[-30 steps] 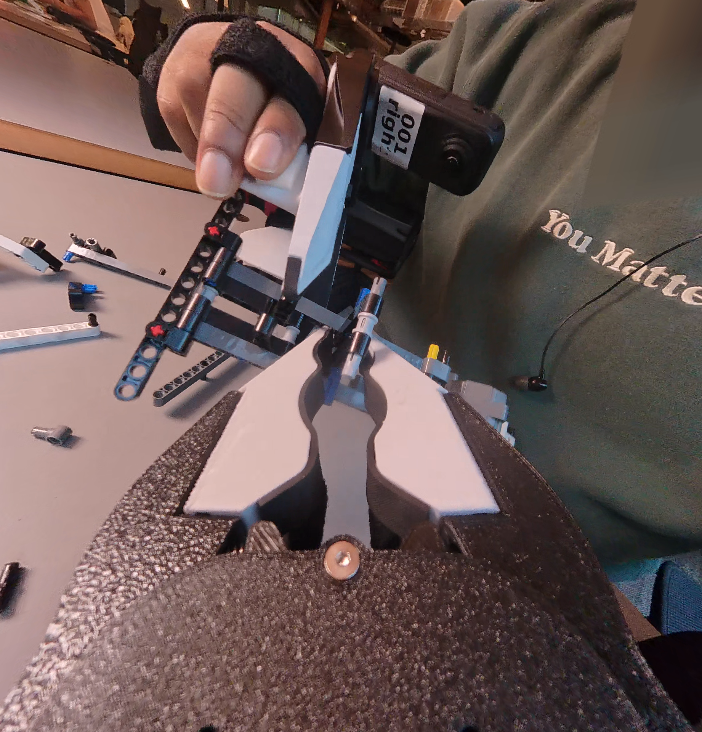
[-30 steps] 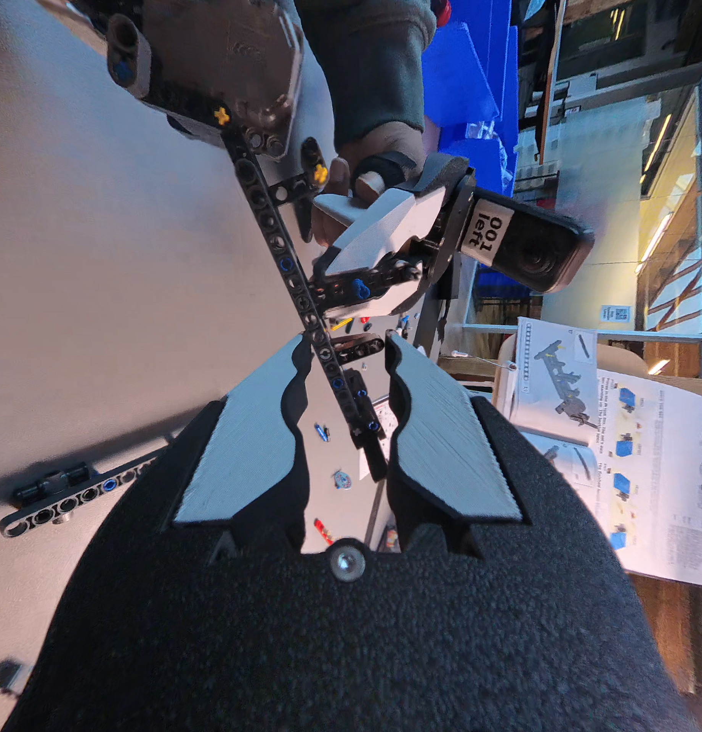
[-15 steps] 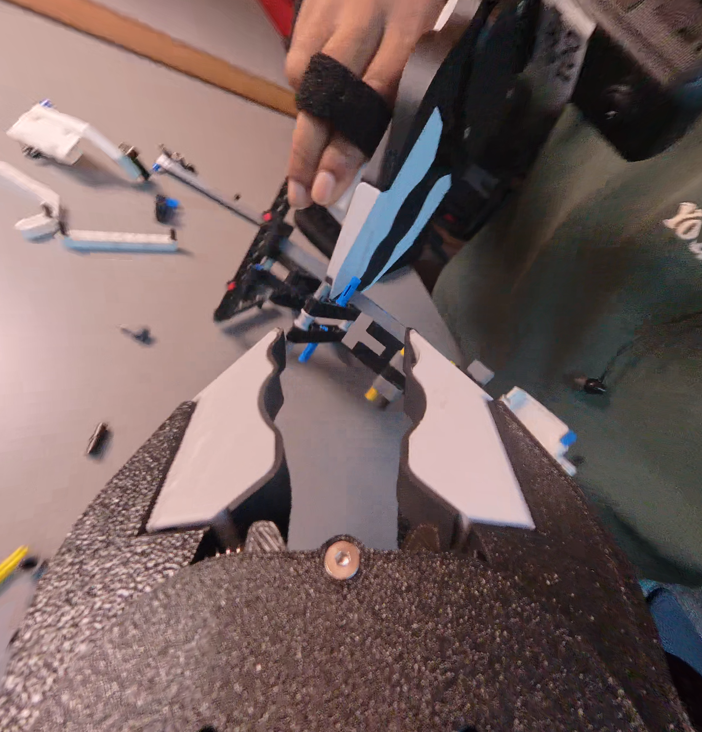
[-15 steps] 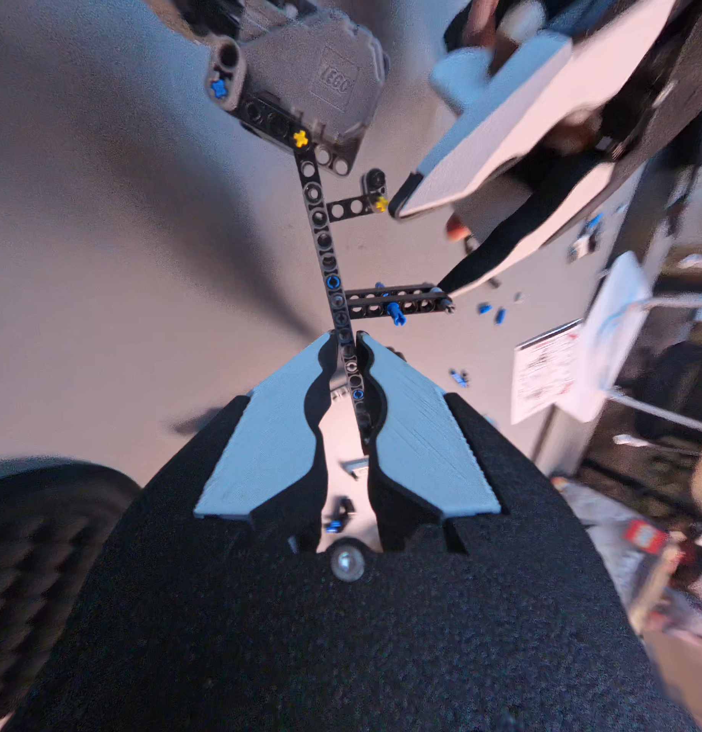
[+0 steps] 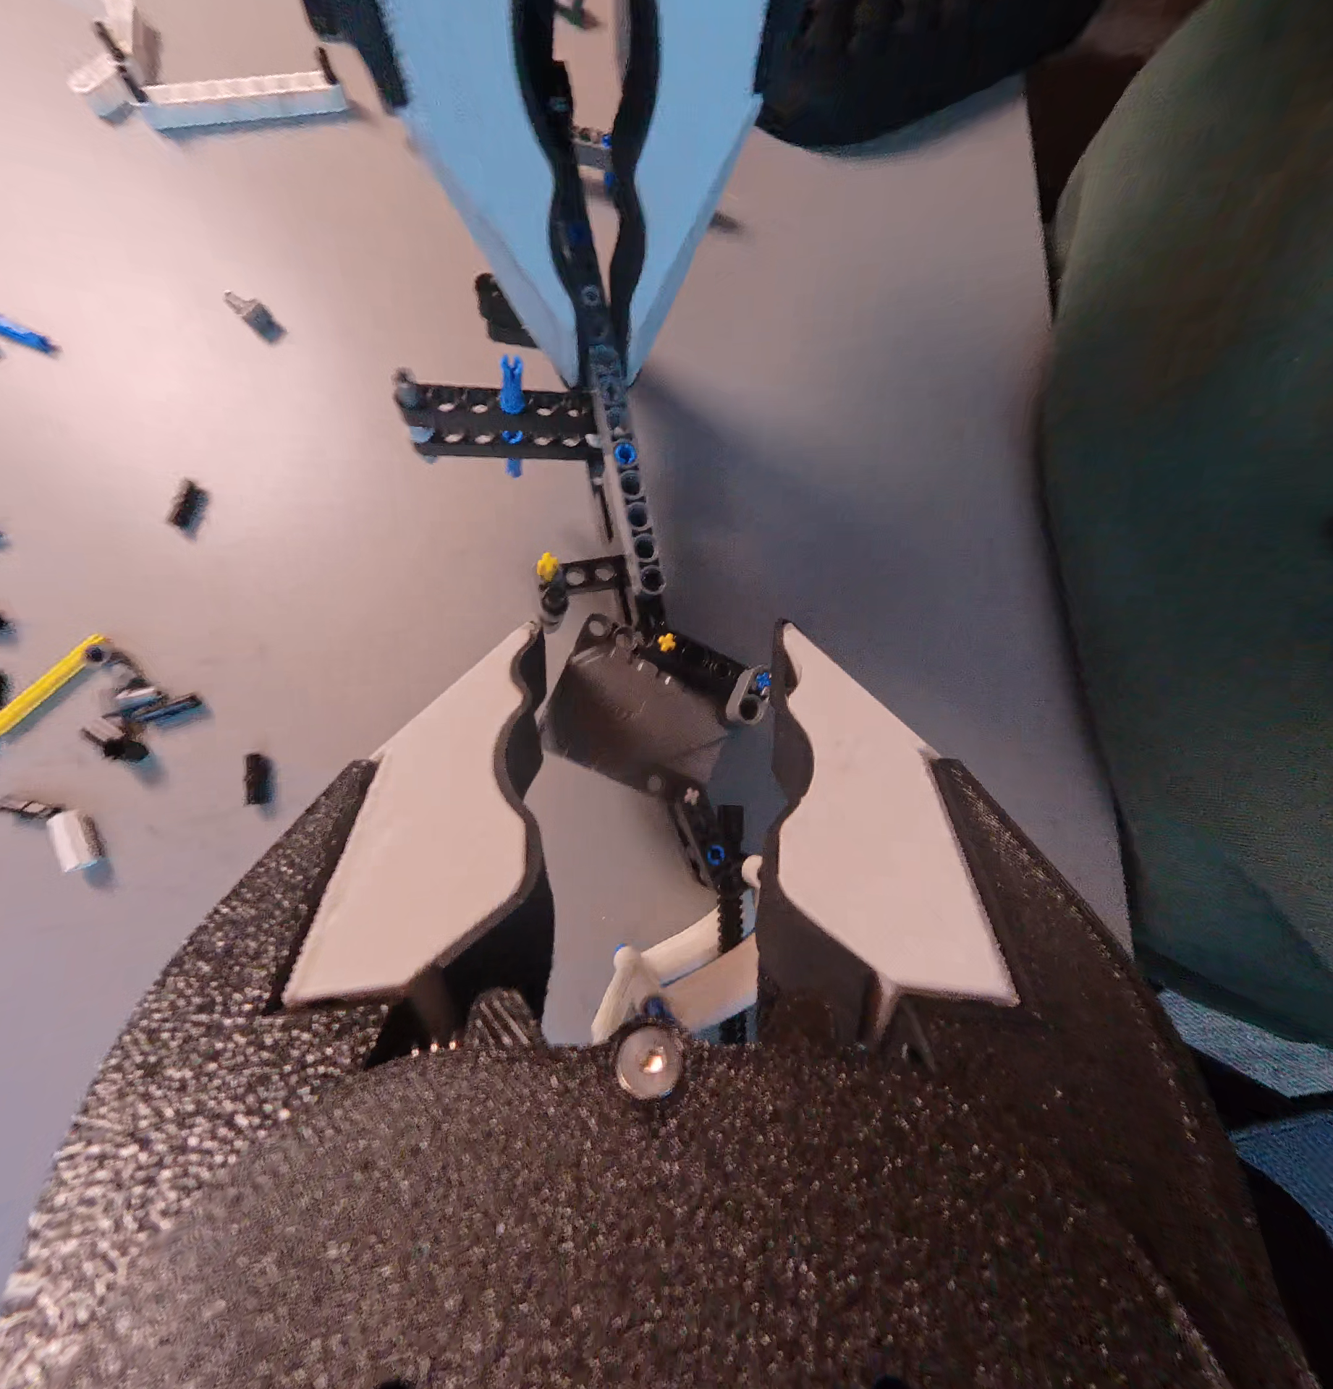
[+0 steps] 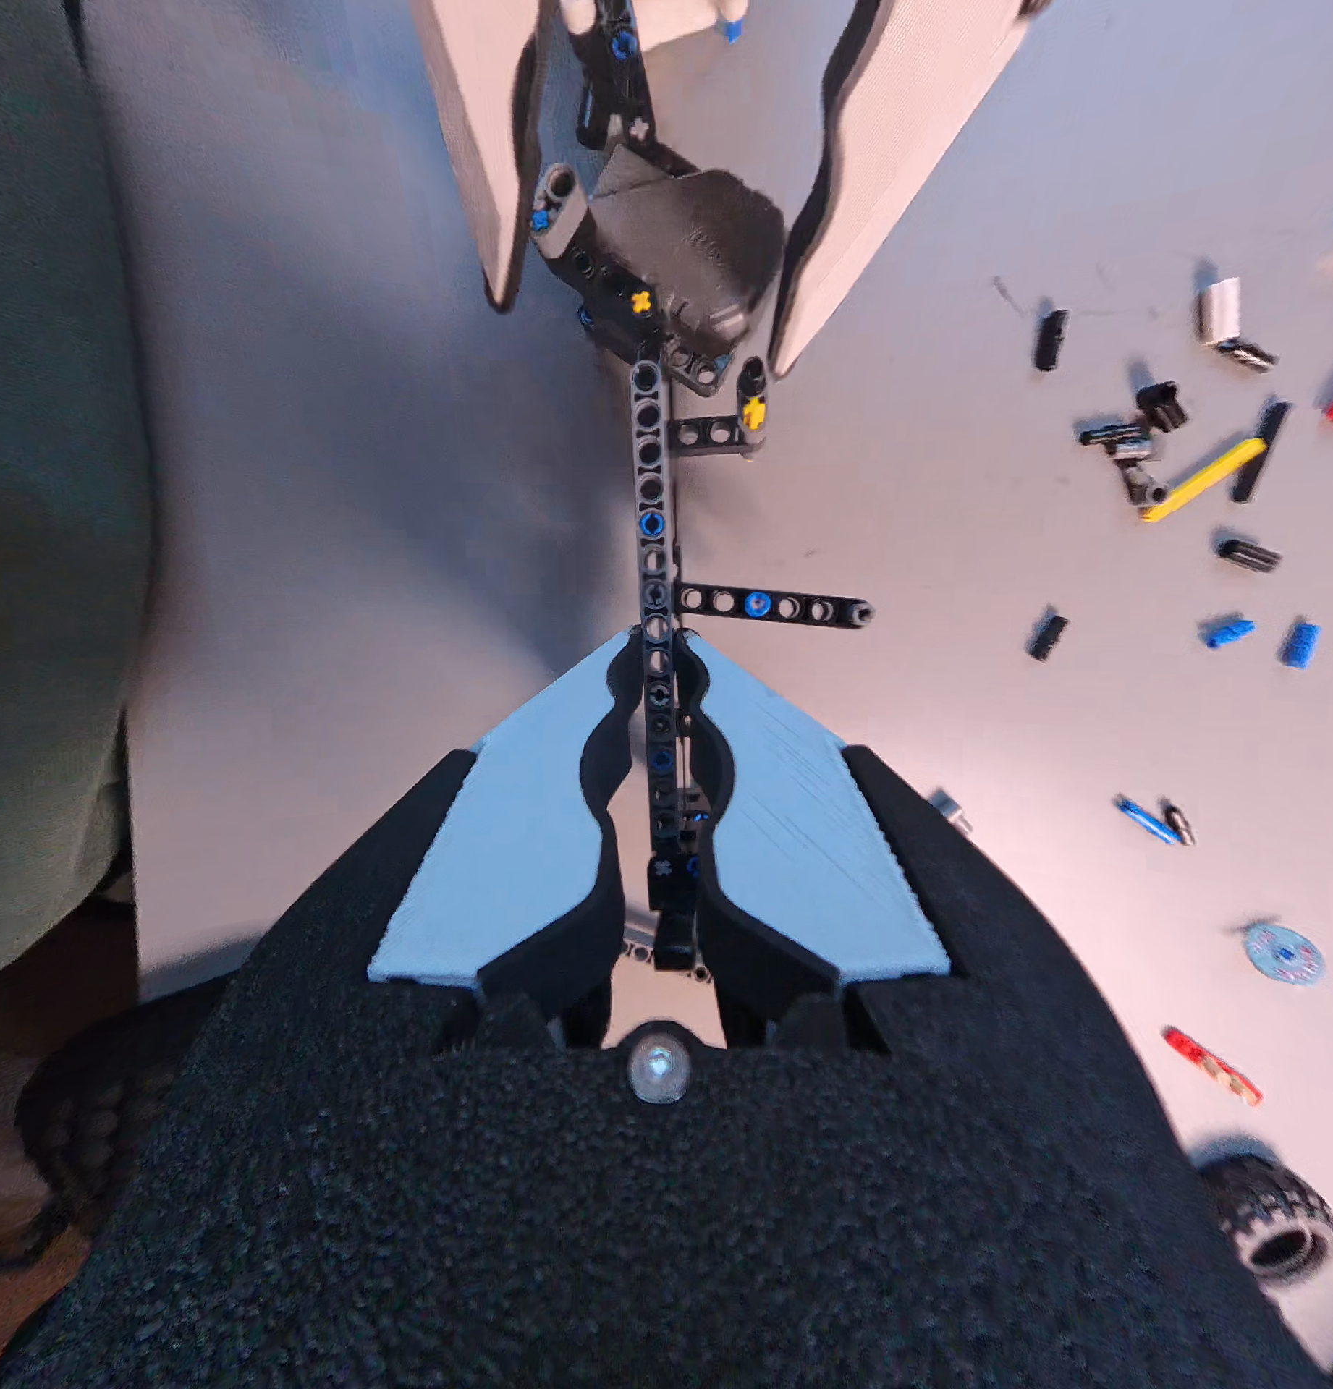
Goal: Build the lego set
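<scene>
So, table (image 6: 949,188): grey, carrying loose parts spread over its far side in the right wrist view; a person's green sleeve (image 5: 1212,526) lies along its near edge.
Right tool (image 6: 657,639): closed on the long black holed beam of the lego model, both fingers pressed against it near its lower end.
Left tool (image 5: 652,639): fingers spread apart on either side of the dark grey block, none of them clearly touching it.
Lego model (image 6: 652,481): held above the table between the two tools; the long beam runs straight from one tool to the other.
Dark grey block (image 6: 686,248): fixed at the far end of the beam, with a yellow cross pin on its edge.
Side beam (image 6: 769,603): short, black, sticking out from the long beam toward the loose parts, with a blue pin in it.
Tyre (image 6: 1276,1221): black, near the table's corner in the right wrist view.
Yellow rod (image 6: 1205,481): among small black pieces.
Blue pins (image 6: 1226,631): two, just beside each other.
</scene>
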`<state>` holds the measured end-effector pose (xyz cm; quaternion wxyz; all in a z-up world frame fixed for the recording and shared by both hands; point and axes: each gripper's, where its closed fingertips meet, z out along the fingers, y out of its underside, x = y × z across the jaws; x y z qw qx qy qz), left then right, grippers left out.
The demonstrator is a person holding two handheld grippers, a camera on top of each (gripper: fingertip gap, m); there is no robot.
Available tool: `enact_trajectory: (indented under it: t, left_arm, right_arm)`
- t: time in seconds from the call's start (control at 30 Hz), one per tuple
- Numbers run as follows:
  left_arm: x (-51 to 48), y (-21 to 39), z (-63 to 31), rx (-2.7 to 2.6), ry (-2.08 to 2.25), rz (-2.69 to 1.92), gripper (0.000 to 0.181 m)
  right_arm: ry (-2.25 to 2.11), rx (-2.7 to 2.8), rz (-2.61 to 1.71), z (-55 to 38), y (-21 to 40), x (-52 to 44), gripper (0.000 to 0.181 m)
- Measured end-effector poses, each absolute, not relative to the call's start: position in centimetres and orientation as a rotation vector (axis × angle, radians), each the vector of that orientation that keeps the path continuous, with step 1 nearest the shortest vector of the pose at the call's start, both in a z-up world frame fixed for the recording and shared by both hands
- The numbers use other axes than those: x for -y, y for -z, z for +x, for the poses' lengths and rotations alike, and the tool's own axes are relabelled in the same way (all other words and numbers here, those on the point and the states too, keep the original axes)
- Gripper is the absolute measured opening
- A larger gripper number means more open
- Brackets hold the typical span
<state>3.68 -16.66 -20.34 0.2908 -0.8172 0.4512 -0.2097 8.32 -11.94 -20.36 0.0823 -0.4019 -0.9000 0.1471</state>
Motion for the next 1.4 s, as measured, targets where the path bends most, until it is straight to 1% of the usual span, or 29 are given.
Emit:
enact_trajectory:
  t: [0.2,0.23,0.33,0.43,0.53,0.67,0.77,0.87,0.97,1.0,1.03,1.13,1.2,1.27,1.3,1.33,1.37,1.4]
  left_arm:
    - [16.0,20.3,3.5,-1.234,0.705,-2.174,0.058]
    - [15.8,20.2,3.3,-1.221,0.746,-2.175,0.057]
    - [15.4,20.1,2.9,-1.187,0.834,-2.182,0.049]
    - [15.4,20.5,2.9,-1.214,0.778,-2.190,0.056]
    - [15.7,20.3,3.1,-1.224,0.778,-2.166,0.060]
    - [15.8,19.7,2.8,-1.185,0.794,-2.142,0.063]
    - [15.6,19.3,2.4,-1.153,0.779,-2.128,0.068]
    - [15.2,19.4,1.9,-1.122,0.762,-2.133,0.069]
    - [15.1,20.4,2.0,-1.116,0.746,-2.177,0.064]
    - [14.8,20.9,1.8,-1.126,0.678,-2.187,0.051]
    - [14.6,21.1,1.9,-1.137,0.638,-2.179,0.045]
    - [14.4,21.3,2.0,-1.143,0.550,-2.172,0.043]
    - [14.5,21.4,2.1,-1.148,0.511,-2.161,0.041]
    - [14.3,21.5,2.2,-1.160,0.448,-2.144,0.036]
    - [14.3,21.5,2.1,-1.169,0.405,-2.134,0.031]
    - [14.2,21.6,2.0,-1.179,0.357,-2.129,0.030]
    - [14.3,21.7,1.8,-1.183,0.331,-2.126,0.030]
    - [14.5,21.6,1.8,-1.174,0.346,-2.126,0.033]
  right_arm:
    - [-0.574,2.753,-1.213,8.0,20.2,11.3,0.008]
    - [-0.580,2.725,-1.188,7.6,20.1,11.1,0.010]
    - [-0.586,2.594,-1.104,6.9,18.5,10.0,0.031]
    - [-0.727,2.405,-1.145,7.4,15.1,9.3,0.036]
    - [-0.708,2.231,-1.241,9.6,13.6,6.3,0.036]
    - [-0.688,2.085,-1.533,14.2,15.7,3.4,0.032]
    - [-0.653,2.038,-1.725,17.3,18.8,3.2,0.032]
    - [-0.661,1.981,-1.854,18.7,21.1,3.7,0.032]
    - [-0.723,1.898,-1.952,18.5,22.2,4.1,0.036]
    - [-0.731,1.877,-1.963,18.3,22.3,4.0,0.038]
    - [-0.730,1.861,-1.963,18.0,22.3,3.9,0.039]
    - [-0.755,1.822,-1.889,16.5,20.9,3.6,0.040]
    - [-0.851,1.826,-1.773,14.6,19.2,4.4,0.045]
    - [-0.896,1.861,-1.661,12.7,18.2,5.0,0.048]
    - [-0.879,1.886,-1.623,12.0,18.3,5.0,0.052]
    - [-0.877,1.944,-1.592,11.5,18.6,5.4,0.053]
    - [-0.898,2.007,-1.566,11.2,19.0,6.2,0.049]
    - [-0.929,2.072,-1.537,11.1,19.4,7.2,0.041]
